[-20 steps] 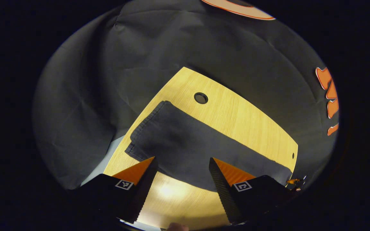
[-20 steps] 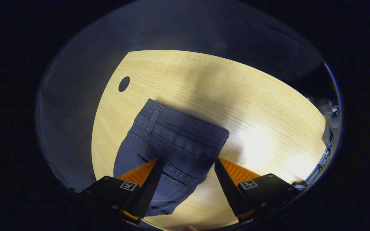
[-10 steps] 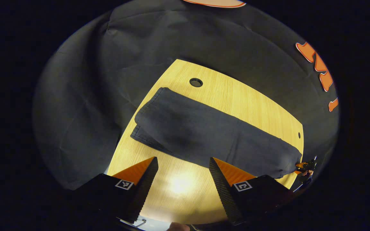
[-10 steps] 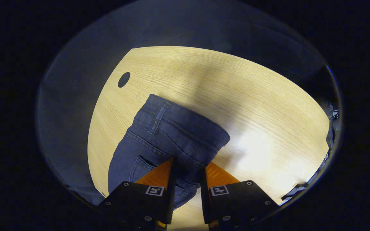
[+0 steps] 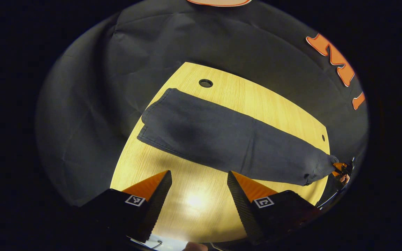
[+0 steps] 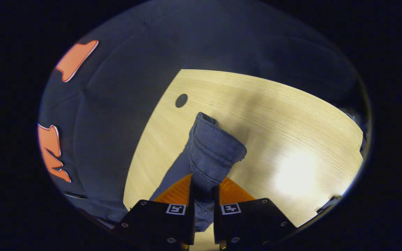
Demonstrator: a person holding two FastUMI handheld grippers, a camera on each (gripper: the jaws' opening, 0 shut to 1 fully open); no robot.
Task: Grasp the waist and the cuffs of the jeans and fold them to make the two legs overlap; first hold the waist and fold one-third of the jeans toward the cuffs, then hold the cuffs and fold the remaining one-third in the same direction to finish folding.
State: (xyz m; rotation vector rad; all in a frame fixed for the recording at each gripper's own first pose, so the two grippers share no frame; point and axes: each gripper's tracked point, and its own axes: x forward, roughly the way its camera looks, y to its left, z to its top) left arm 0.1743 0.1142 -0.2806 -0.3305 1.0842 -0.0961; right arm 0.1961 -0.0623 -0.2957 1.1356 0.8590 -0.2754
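Note:
Dark blue jeans lie stretched across the wooden table, legs overlapped, cuffs at the left in the left gripper view. My left gripper stands open above bare table, short of the jeans' near edge. In the right gripper view my right gripper is shut on the waist, which is bunched and raised off the table. The right gripper also shows small at the far right of the left gripper view, holding the waist end.
A round cable hole sits in the table behind the cuffs, and another hole lies beyond the waist. Black cloth walls surround the table. A bright light patch lies on the wood right of the waist.
My right gripper closed on the waist and lifted it, bunching the fabric. My left gripper drew back from the jeans, so more table shows in front of it.

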